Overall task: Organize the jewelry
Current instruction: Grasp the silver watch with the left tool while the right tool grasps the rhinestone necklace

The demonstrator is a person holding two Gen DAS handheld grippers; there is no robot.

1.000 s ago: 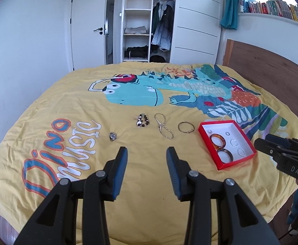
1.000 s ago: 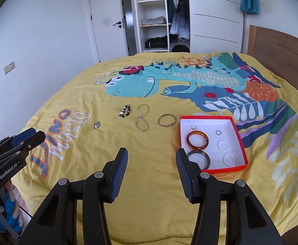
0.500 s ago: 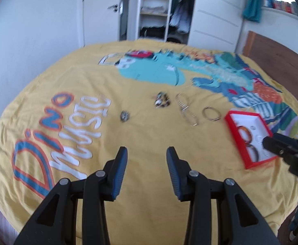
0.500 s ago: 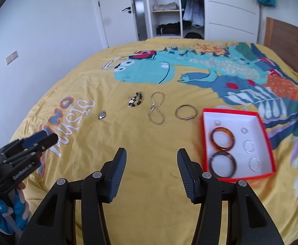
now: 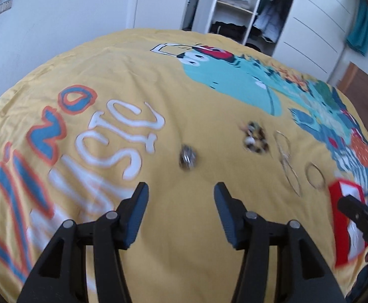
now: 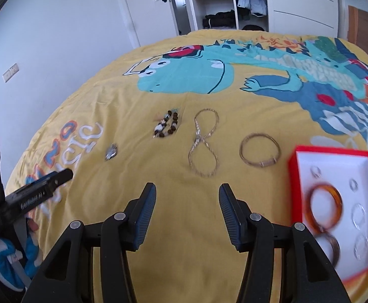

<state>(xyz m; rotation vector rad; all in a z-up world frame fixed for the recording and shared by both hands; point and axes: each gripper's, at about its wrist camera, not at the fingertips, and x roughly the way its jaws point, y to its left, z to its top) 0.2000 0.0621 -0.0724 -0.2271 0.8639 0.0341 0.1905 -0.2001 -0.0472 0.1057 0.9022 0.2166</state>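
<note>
We are bringing both grippers down closer to the yellow bedspread (image 6: 138,197) than they were a second ago, so the loose jewelry now fills much more of each view. Our left gripper (image 5: 181,197) is opening its jaws wider than a moment ago, with nothing between them, and it is lining up on the small silver pendant (image 5: 187,156) lying just ahead of its tips. Our right gripper (image 6: 187,197) is holding its jaws apart and empty, aimed at the looped silver chain (image 6: 204,142), with the beaded bracelet (image 6: 167,123) to one side and the gold bangle (image 6: 259,150) to the other. The red box (image 6: 332,150) is sitting near the bangle, already holding two larger bangles and some small rings. We are judging that the pendant is the next piece to be picked up, while four pieces are still waiting on the bedspread.
</note>
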